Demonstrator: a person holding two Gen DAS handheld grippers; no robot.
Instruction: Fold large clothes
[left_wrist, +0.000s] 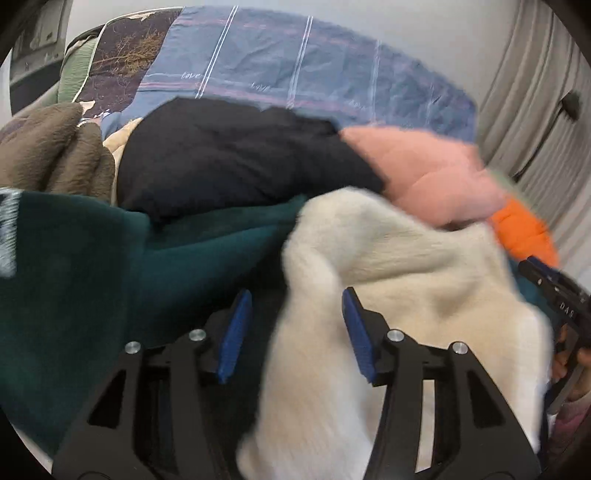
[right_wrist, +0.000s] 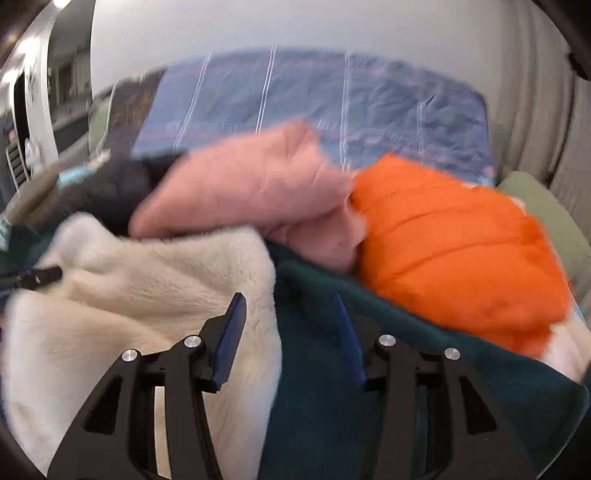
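A cream fleece garment (left_wrist: 406, 258) lies rumpled on a dark green garment (left_wrist: 92, 277) on the bed. My left gripper (left_wrist: 295, 291) stands open over them. A fold of the cream fleece runs between its blue pads (left_wrist: 236, 332), against the right pad and clear of the left one. My right gripper (right_wrist: 289, 295) is open too, above the edge where the cream fleece (right_wrist: 129, 295) meets the dark green garment (right_wrist: 369, 369). Nothing is pinched. Each gripper shows at the edge of the other view: the right gripper (left_wrist: 554, 295), the left gripper (right_wrist: 37, 277).
Behind lie a black garment (left_wrist: 229, 158), a pink quilted one (right_wrist: 243, 188), an orange quilted one (right_wrist: 461, 251) and a brown one (left_wrist: 51, 147). They rest on a bed with a blue checked sheet (left_wrist: 295, 59). Grey curtains (left_wrist: 535, 92) hang at the right.
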